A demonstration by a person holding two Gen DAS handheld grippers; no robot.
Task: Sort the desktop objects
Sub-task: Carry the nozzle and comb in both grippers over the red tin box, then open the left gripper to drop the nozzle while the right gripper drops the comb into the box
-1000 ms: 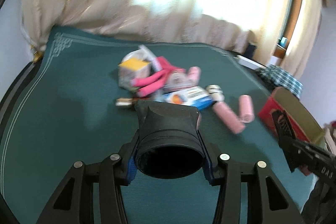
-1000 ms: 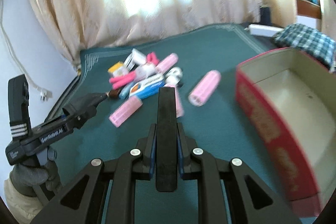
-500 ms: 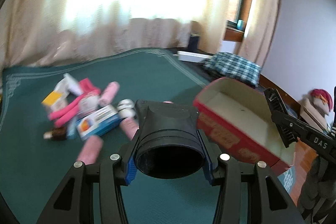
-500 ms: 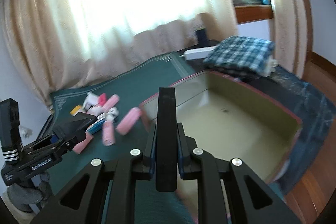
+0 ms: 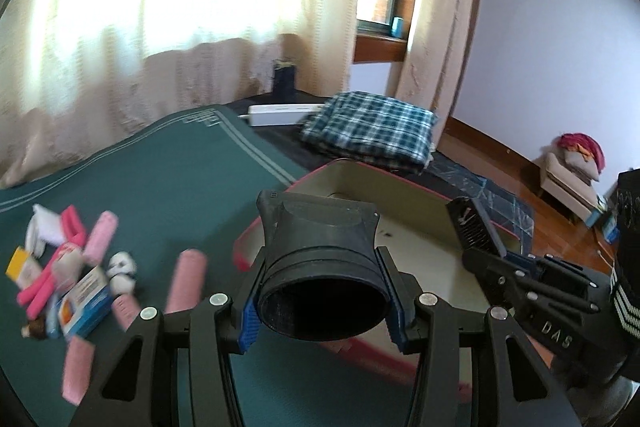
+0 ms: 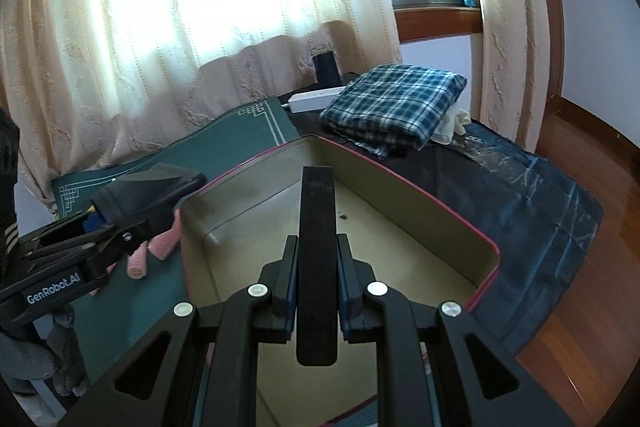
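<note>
The left gripper (image 5: 320, 291) has its fingers clenched on a black hollow rubber-like piece with a round mouth (image 5: 320, 267), which hangs at the near edge of the red rectangular tin box with a cream inside (image 6: 400, 227). The right gripper (image 6: 316, 291) has its fingers clenched on a flat black bar (image 6: 316, 247), which reaches over the open box.

I judge the step in hand is to put both black pieces into the box. To do it well, each piece should come fully past the red rim and go low before the fingers let go, one hand after the other, so that the grippers do not meet.

The other things, pink foam rollers (image 5: 188, 279), a blue and white carton (image 5: 86, 301) and perhaps small bottles, lie on the green surface (image 5: 160, 187) well apart from the box.
</note>
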